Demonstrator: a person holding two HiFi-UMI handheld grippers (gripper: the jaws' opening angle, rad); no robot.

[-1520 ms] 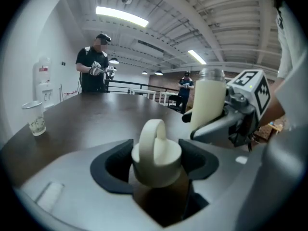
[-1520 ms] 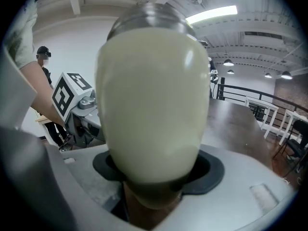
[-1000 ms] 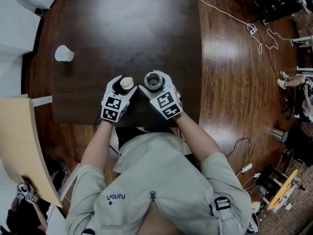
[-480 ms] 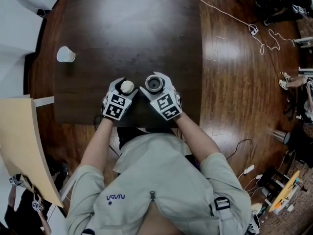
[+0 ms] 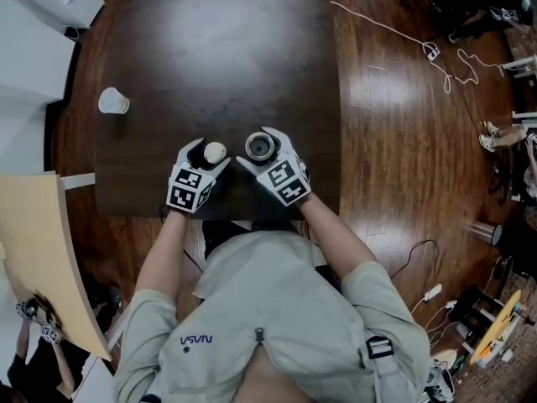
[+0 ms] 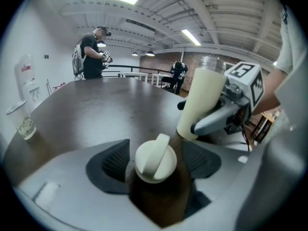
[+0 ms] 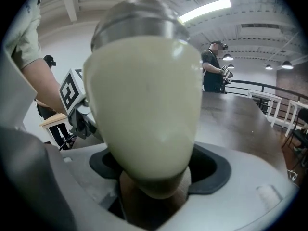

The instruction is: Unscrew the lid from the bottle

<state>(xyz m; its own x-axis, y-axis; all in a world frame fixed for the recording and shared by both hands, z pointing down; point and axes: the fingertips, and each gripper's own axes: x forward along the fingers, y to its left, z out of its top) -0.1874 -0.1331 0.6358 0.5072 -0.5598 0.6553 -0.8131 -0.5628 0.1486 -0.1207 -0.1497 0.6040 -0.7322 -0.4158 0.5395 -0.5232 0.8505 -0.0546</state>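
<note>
Head view shows the left gripper (image 5: 205, 147) and right gripper (image 5: 262, 145) at the near edge of the table (image 5: 218, 57), jaws just opened and spread loose around the lid (image 6: 155, 160) and uncapped bottle (image 7: 144, 109) respectively, so a careless withdrawal could knock either over.

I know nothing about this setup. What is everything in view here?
dark brown wooden table: one, dark brown, centre of view.
white ridged plastic lid: one, white, table's near edge.
cream plastic bottle with metal neck: one, cream, lidless, just right of the lid.
white paper cup: one, white, table's left edge.
thin white cable: one, white, on the wooden floor, upper right.
tan flat board: one, tan, left of the person.
left tongs: one, grey, jaws have just been opening, clear of the lid.
right tongs: one, grey, jaws have just been opening, around the bottle.
</note>
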